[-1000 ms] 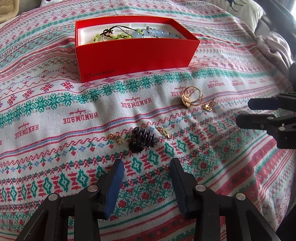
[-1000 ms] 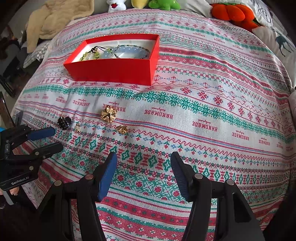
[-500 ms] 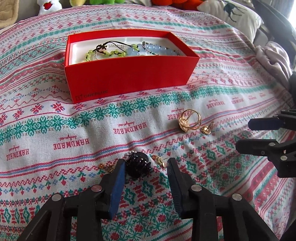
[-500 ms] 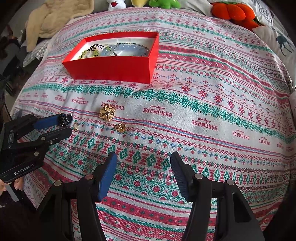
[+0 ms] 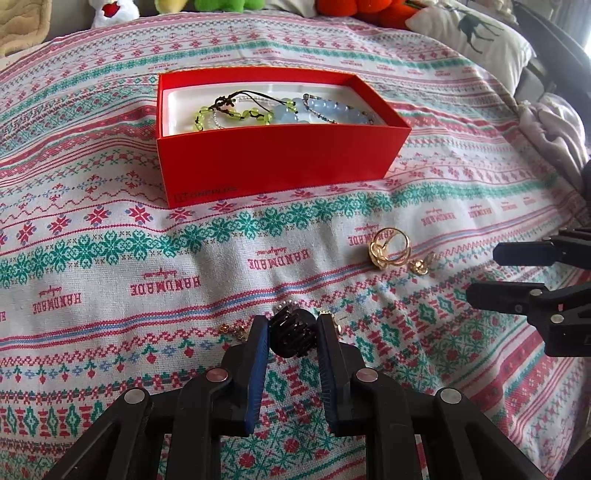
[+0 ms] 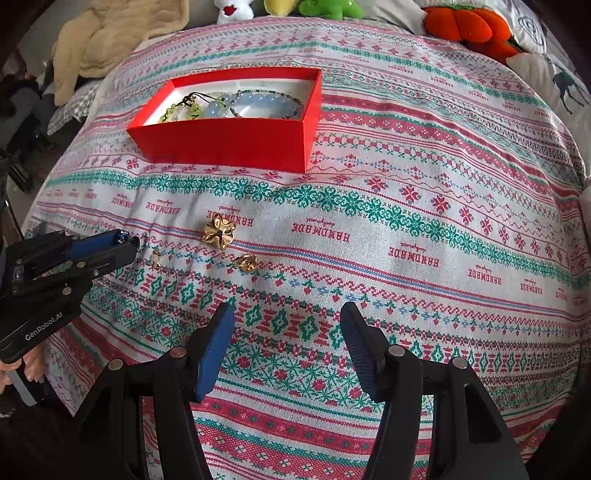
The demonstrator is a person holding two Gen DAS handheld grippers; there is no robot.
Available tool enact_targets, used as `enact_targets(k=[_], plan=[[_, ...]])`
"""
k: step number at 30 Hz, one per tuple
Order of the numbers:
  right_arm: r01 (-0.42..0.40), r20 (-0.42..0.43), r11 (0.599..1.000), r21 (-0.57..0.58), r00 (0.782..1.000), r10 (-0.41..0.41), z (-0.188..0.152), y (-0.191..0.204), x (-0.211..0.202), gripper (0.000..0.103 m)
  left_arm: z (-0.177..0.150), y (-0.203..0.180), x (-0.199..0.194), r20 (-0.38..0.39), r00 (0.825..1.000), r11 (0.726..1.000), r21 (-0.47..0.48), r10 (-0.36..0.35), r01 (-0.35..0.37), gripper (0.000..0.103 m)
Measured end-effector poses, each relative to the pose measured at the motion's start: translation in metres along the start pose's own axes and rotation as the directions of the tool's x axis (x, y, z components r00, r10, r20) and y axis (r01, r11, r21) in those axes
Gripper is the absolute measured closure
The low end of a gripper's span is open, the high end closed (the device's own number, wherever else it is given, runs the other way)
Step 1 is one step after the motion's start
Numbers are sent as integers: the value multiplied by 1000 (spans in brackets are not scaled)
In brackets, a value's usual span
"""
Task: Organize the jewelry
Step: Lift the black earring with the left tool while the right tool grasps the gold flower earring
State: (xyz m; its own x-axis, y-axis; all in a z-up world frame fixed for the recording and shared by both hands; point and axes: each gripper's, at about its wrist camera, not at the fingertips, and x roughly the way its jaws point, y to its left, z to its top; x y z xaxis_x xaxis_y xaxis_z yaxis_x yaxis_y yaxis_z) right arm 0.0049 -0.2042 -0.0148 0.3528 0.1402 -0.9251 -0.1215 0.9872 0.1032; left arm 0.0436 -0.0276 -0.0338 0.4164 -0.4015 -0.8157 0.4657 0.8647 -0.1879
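Note:
My left gripper [image 5: 292, 325] has closed in around a small black hair claw [image 5: 291, 332] lying on the patterned cloth; both pads sit against its sides. Tiny gold pieces lie just left [image 5: 233, 329] and right [image 5: 335, 322] of the fingers. A gold ring cluster [image 5: 390, 246] and a small gold earring [image 5: 419, 265] lie to the right. The red box [image 5: 273, 162] behind holds green and blue bead bracelets [image 5: 280, 110]. My right gripper [image 6: 287, 314] is open and empty above the cloth, with the gold flower piece [image 6: 218, 232] and the earring [image 6: 246, 263] ahead on its left.
Plush toys [image 6: 314, 7] and an orange cushion [image 6: 469, 26] line the far edge. A beige blanket [image 6: 110, 33] lies at the back left and a deer-print pillow [image 5: 476, 37] at the back right. The left gripper also shows in the right wrist view [image 6: 125, 243].
My left gripper moved forward and narrowed its jaws around the black hair claw, which earlier lay free ahead of it. The right gripper barely moved.

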Motion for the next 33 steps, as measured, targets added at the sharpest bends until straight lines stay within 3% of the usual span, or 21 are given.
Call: enact_targets(k=[19,31,33], plan=[[-14,23,997,-77,1000,16,35,48,22,41,-22,22,-26,3,1000,1000,-16,24,-24,83],[14,1,994,-113,1000,-14,52,63,42,69,-22,30,-30,-15,999,998,-42,51,-51,83],[9,-10,994,-110,1000,-10,54,64,45,81,-23,31,-30,-23,998,997,-51,59,-60,83]])
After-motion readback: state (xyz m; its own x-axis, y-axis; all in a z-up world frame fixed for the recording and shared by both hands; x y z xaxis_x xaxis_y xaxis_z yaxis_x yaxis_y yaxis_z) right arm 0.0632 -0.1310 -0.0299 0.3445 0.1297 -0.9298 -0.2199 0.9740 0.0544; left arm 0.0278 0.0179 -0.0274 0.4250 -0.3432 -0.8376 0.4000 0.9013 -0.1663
